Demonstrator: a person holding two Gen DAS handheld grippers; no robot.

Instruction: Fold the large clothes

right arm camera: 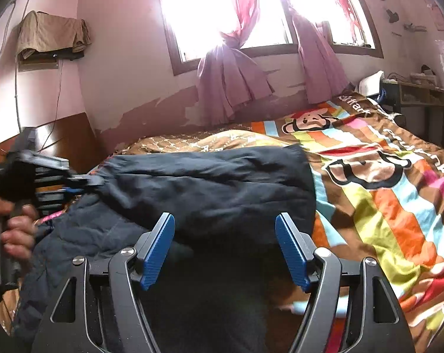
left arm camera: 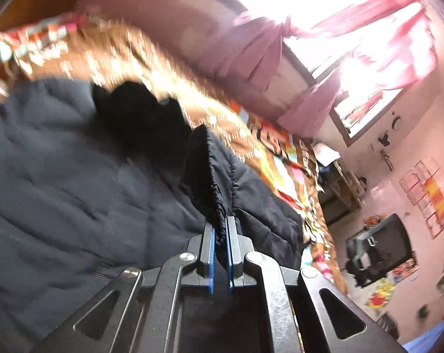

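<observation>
Black metal tongs, ribbed blue pads, silver screws, seemingly scuffed

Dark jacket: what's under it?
The dark jacket lies on the cartoon-print bedspread, which shows around it. The bedspread beneath the jacket is covered, so anything lying there cannot be seen.
</observation>
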